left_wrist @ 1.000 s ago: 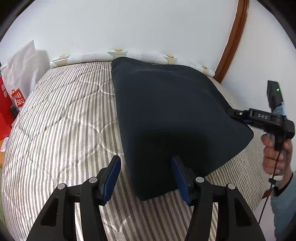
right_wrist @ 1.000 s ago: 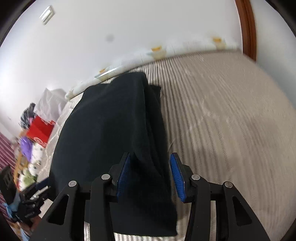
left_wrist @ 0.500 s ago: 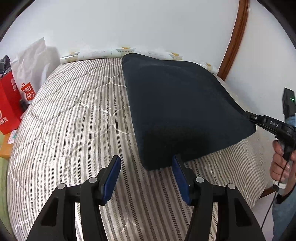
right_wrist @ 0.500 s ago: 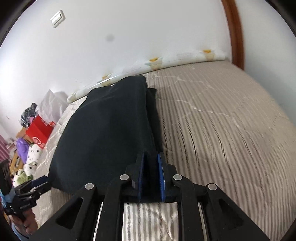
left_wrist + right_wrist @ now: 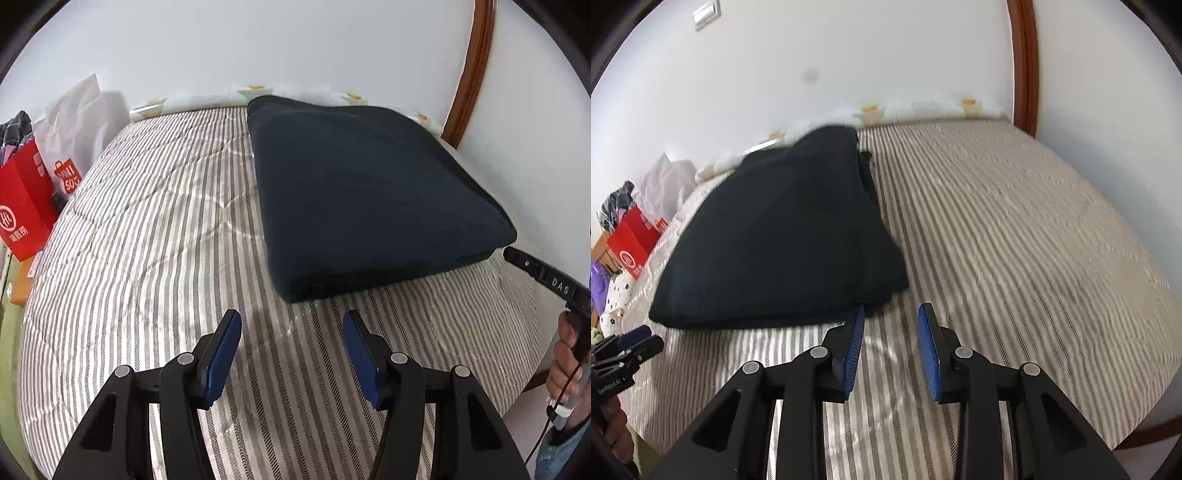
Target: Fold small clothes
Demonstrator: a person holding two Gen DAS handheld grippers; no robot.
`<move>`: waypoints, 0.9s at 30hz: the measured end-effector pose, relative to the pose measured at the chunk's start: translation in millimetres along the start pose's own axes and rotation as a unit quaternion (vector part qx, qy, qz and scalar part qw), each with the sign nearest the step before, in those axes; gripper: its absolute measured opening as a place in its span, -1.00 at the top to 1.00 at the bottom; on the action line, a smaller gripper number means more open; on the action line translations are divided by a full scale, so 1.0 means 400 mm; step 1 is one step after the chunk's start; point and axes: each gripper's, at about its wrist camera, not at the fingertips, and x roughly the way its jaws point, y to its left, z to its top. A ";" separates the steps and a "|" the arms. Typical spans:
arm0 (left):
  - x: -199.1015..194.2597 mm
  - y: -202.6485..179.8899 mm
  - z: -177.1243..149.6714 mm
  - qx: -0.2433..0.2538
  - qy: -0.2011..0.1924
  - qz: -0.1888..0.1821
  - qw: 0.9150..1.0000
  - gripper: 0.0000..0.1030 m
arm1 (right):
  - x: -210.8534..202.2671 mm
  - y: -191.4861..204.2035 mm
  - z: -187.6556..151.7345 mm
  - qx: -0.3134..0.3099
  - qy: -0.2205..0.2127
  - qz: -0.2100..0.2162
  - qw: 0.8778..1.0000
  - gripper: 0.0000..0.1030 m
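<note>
A dark navy folded garment lies flat on the striped mattress, toward the right side. It also shows in the right wrist view. My left gripper is open and empty, a little short of the garment's near edge. My right gripper is open and empty, just off the garment's near right corner. The right gripper's tip also shows in the left wrist view, beside that corner and not touching it.
Red shopping bags and a white bag stand off the bed's left side. A white wall and a brown wooden frame stand behind the bed. Soft toys sit beyond the left edge.
Both grippers have drawn back from the garment. The right gripper was shut on the garment's corner half a second ago and has now opened and let go. The garment now lies flat.
</note>
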 end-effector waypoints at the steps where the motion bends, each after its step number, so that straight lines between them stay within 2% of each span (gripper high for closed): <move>1: 0.001 0.000 -0.003 0.000 0.002 0.000 1.000 -0.06 | 0.004 -0.001 -0.009 -0.001 0.004 -0.001 1.000 0.42; 6: 0.004 -0.001 0.000 0.004 0.005 0.002 1.000 -0.06 | 0.014 -0.005 -0.022 0.003 0.009 -0.001 1.000 0.41; 10: 0.016 -0.002 0.016 0.010 0.005 0.003 1.000 -0.06 | 0.024 0.005 -0.004 0.000 -0.001 0.002 1.000 0.40; 13: 0.023 0.002 0.027 0.005 -0.001 -0.002 1.000 -0.03 | 0.052 0.015 0.011 -0.003 0.011 0.011 1.000 0.44; 15: 0.029 0.007 0.037 -0.003 -0.002 -0.009 1.000 0.24 | 0.065 0.019 0.018 -0.001 0.012 0.018 1.000 0.61; 18: 0.039 0.010 0.052 -0.009 -0.005 -0.014 1.000 0.55 | 0.067 0.032 0.028 -0.010 0.000 0.012 1.000 0.73; 21: 0.046 0.016 0.065 -0.014 -0.013 -0.007 1.000 0.63 | 0.071 0.039 0.041 -0.013 -0.007 0.009 1.000 0.79; 24: 0.060 0.032 0.083 -0.038 -0.012 -0.027 0.999 0.63 | 0.081 0.041 0.065 -0.010 -0.009 0.014 1.000 0.80; 27: 0.078 0.036 0.103 -0.038 -0.014 -0.027 0.999 0.63 | 0.094 0.044 0.091 -0.006 -0.014 0.020 1.000 0.80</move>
